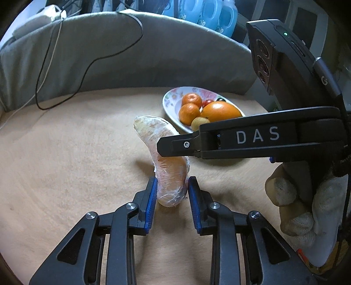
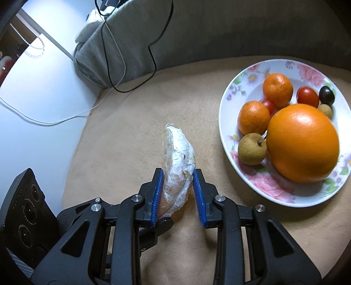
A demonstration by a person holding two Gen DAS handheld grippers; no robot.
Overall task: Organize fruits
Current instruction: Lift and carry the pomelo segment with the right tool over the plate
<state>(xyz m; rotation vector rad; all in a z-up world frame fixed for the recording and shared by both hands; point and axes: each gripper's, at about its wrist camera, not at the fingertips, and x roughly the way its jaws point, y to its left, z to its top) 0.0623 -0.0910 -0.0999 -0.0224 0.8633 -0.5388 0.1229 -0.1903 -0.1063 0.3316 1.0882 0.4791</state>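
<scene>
A peeled, pale citrus segment (image 1: 151,131) is held over the beige cloth by both grippers. In the left wrist view my left gripper (image 1: 172,182) is shut on its near end, blue pads pressing both sides. My right gripper (image 1: 173,151) comes in from the right and crosses the segment's middle. In the right wrist view the right gripper (image 2: 178,175) is shut on the segment (image 2: 178,149), with a left gripper finger (image 2: 163,222) just below it. A flowered plate (image 2: 228,105) to the right holds a large orange (image 2: 302,142), two mandarins, cherry tomatoes, a dark grape and small brown fruits.
A grey cushion (image 1: 109,54) with black and white cables (image 1: 65,65) runs along the back. Blue bottles (image 1: 208,13) stand behind it. A gloved hand (image 1: 307,208) grips the right gripper's handle. The beige cloth (image 1: 65,164) stretches left of the segment.
</scene>
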